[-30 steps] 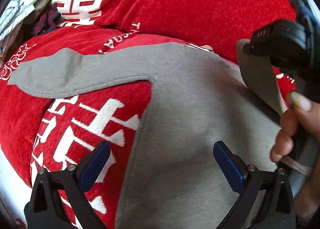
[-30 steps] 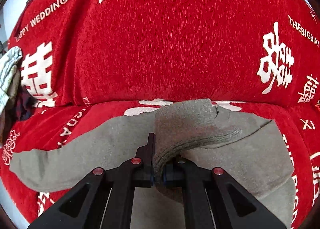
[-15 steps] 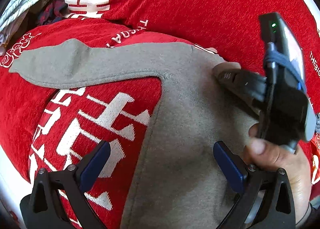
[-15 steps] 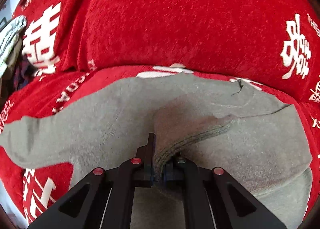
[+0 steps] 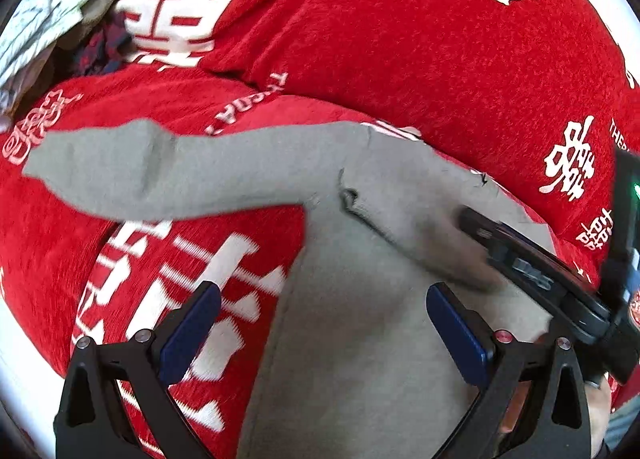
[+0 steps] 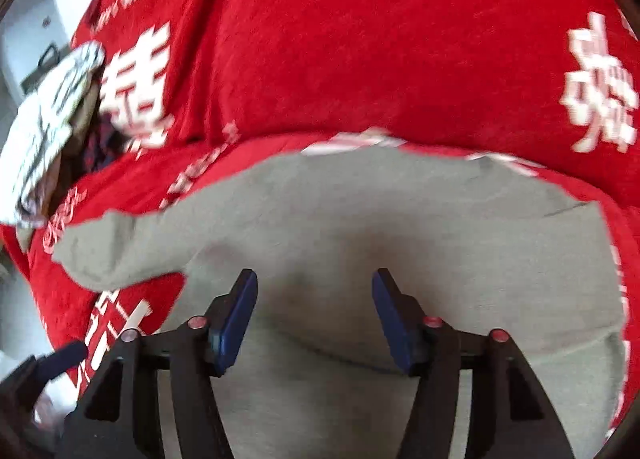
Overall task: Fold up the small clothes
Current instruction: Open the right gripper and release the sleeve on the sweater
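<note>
Grey top lay flat on red cover | sleeve ran out left, long axis crosswise | left gripper nearer, jaws apart, empty | right gripper jaws just opened, nothing between.

A sofa draped in a red cover with white lettering fills the view; a pale wall shows at 10 o'clock.

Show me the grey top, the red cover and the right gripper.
Grey top (image 6: 400, 227), right wrist view, flat body.
Red cover (image 6: 360, 59), right wrist view, back cushion.
Right gripper (image 6: 314, 315), right wrist view, between open fingertips.
</note>
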The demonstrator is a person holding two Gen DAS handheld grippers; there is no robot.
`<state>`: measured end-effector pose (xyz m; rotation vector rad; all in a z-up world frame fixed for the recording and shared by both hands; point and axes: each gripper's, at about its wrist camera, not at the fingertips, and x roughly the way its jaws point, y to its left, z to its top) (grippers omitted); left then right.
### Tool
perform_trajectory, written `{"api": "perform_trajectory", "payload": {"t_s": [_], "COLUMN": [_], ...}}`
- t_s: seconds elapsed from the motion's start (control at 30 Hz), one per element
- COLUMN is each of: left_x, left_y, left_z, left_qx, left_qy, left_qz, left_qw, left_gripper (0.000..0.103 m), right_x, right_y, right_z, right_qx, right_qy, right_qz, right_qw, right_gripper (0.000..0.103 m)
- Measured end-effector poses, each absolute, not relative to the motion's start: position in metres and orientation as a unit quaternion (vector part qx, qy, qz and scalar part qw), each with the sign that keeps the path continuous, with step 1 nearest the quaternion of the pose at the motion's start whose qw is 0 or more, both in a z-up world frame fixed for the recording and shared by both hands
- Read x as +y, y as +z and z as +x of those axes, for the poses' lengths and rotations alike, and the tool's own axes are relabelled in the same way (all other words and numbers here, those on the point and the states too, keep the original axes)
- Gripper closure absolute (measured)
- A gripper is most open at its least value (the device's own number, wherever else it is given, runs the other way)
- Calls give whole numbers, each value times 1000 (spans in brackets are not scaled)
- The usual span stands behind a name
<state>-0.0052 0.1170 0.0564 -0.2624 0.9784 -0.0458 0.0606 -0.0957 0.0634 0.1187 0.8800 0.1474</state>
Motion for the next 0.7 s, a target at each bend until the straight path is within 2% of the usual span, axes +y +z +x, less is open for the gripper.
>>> {"api": "perform_trajectory", "payload": {"t_s": [0.2, 0.43, 0.53, 0.7], "left_x": [50, -39, -29, -8], "left_y": [64, 26, 4, 3], "left_z": [24, 66, 75, 65], "left_qx": [471, 502, 522, 500], "left_qy": [-61, -98, -68, -69], "left_qz": [-69, 18, 12, 15], "left_qw": [877, 859, 850, 863], "left_gripper": [0, 0, 0, 0], "right_x": [-170, -212, -231, -266], "right_y": [41, 20, 20, 19], "right_z": [65, 62, 59, 45], "right_qx": [466, 482, 479, 464], "right_qy": [-20, -32, -47, -39], "right_qz": [45, 29, 21, 49], "right_qw": [883, 875, 876, 884], "right_gripper": [39, 39, 38, 38]}}
